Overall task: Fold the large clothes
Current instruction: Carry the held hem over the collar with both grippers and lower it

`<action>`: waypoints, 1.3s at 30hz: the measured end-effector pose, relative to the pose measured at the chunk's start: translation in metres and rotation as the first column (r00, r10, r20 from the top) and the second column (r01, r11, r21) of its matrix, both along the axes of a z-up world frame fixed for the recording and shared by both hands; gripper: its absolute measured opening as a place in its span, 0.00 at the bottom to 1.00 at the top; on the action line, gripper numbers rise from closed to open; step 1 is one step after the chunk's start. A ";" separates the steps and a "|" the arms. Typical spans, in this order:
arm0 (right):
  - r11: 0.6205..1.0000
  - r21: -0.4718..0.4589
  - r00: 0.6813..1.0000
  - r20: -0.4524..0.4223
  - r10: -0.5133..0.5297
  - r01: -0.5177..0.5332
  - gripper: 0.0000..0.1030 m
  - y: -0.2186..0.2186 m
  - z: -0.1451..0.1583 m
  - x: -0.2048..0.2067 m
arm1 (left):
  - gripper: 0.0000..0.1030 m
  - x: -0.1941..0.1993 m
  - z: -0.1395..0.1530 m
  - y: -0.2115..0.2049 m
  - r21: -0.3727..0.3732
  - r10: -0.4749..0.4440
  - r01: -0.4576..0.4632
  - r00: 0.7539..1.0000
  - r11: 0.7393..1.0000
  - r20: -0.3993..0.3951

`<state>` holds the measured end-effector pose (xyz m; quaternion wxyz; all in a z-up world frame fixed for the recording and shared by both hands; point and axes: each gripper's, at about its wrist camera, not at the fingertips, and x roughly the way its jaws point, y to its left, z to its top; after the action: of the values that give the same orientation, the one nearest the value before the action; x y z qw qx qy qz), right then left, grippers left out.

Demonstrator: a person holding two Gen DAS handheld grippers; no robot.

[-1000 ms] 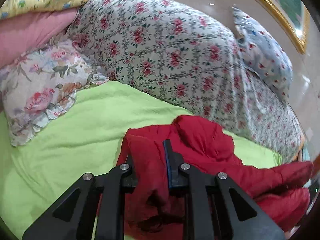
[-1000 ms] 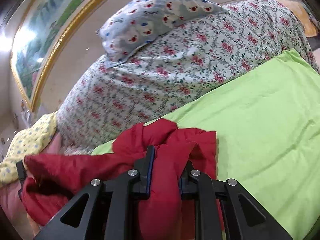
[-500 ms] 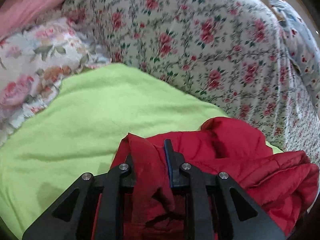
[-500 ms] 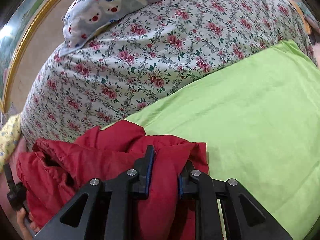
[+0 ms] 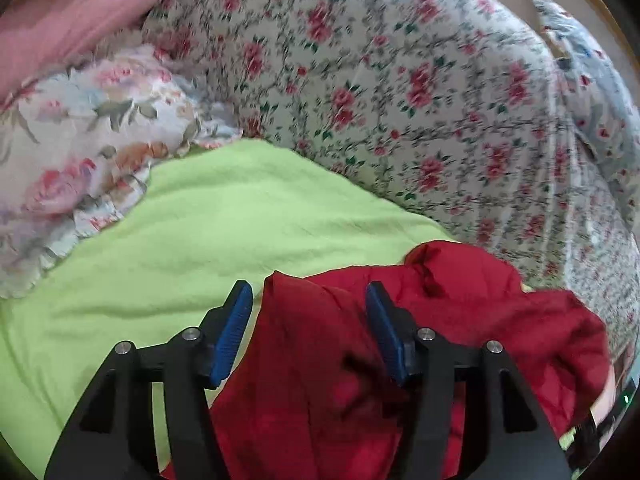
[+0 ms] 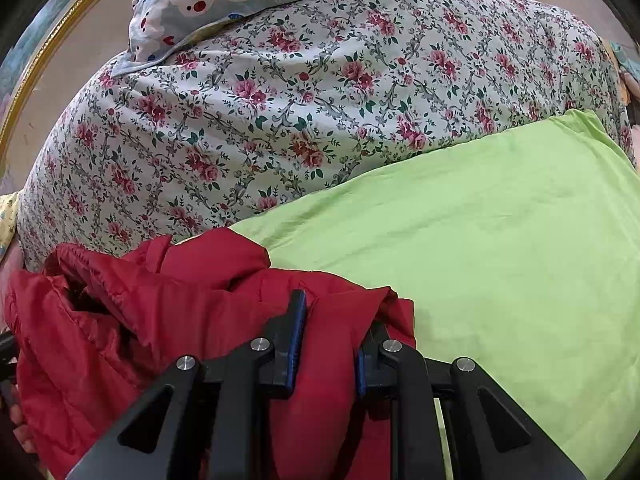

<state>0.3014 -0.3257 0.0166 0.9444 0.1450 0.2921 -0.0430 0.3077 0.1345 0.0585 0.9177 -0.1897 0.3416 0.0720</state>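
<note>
Now the left gripper is spreading its fingers, the bunched red padded jacket loose between them on the lime-green bed sheet. Since the right gripper clamps another fold, any pull could drag the heap askew.

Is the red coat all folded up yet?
Not yet. The red coat lies bunched on the green sheet, no neat fold showing. The right gripper pinches one edge; the left gripper is opening around another part. Flattening and folding remain.
</note>
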 end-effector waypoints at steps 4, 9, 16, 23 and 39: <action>1.000 0.003 1.000 -0.006 -0.003 0.003 0.18 0.000 0.000 0.001 | 0.56 -0.023 0.030 -0.025 0.044 -0.186 0.184 0.982 0.982 0.035; 1.000 0.002 1.000 -0.004 -0.003 0.003 0.20 0.001 0.002 -0.001 | 0.56 -0.051 0.055 -0.080 0.087 -0.461 0.455 0.885 0.886 0.064; 0.999 0.052 1.000 -0.007 0.010 -0.009 0.23 -0.006 0.007 -0.003 | 0.56 -0.061 0.017 -0.154 0.163 -0.650 0.656 0.754 0.737 -0.099; 0.998 0.065 1.000 0.000 0.003 -0.003 0.28 -0.007 0.023 -0.010 | 0.59 -0.026 -0.040 -0.158 0.216 -0.569 0.595 0.804 0.774 -0.174; 0.886 -0.149 0.891 -0.196 0.409 -0.440 0.66 0.110 0.026 -0.027 | 0.59 0.006 -0.065 -0.159 0.254 -0.445 0.463 0.886 0.849 -0.128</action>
<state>0.2748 -0.2154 0.0423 0.9138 -0.0168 0.3857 0.1262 0.3134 -0.0241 -0.0066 0.9145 0.0293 0.3925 -0.0935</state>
